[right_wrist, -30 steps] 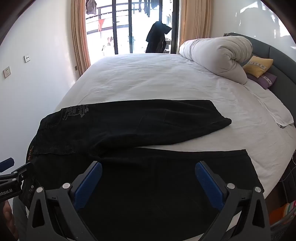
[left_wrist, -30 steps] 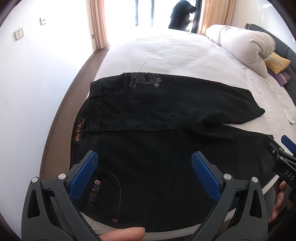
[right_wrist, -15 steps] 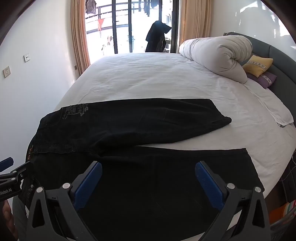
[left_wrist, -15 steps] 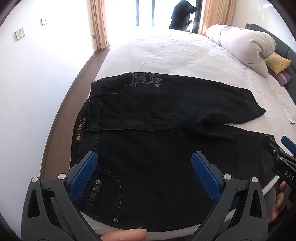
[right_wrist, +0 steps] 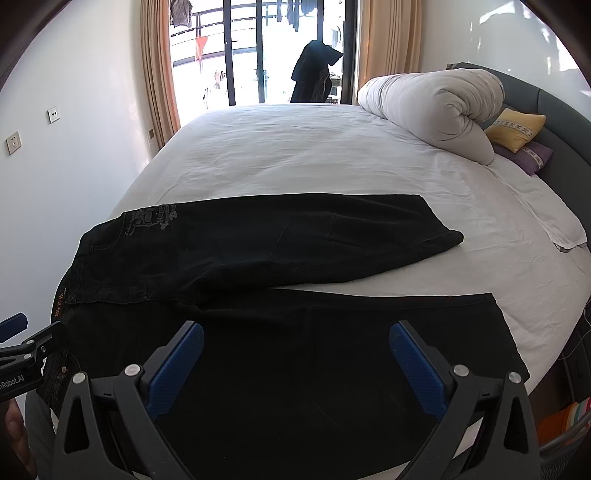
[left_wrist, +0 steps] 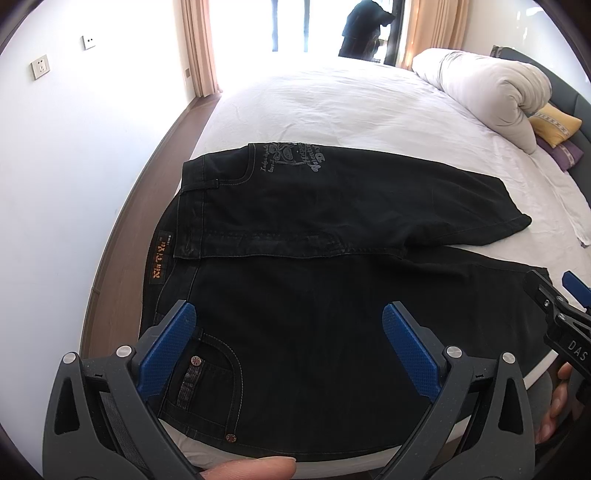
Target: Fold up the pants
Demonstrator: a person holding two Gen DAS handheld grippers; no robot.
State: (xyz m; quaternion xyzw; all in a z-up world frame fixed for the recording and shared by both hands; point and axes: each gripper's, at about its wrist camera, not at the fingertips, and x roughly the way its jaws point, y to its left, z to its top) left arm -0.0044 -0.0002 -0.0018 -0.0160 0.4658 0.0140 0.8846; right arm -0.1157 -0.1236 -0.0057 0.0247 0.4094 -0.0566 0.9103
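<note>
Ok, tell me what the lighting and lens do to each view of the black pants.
Left wrist view: the window is blown out white, glare washing over the far bed sheet; the pants keep visible stitching and print. Right wrist view: the balcony reads clearer, but the pants go nearly featureless black. Both views: fisheye bends the walls and bed edge, with dark vignetted corners.

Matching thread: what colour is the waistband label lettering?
Orange lettering on the waistband label, clearest in the left wrist view.

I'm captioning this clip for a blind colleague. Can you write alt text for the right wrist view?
Black pants lie spread on a white bed, legs apart and pointing right. The right gripper hovers over the near leg, jaws open and empty. A rolled duvet sits by the headboard.
</note>
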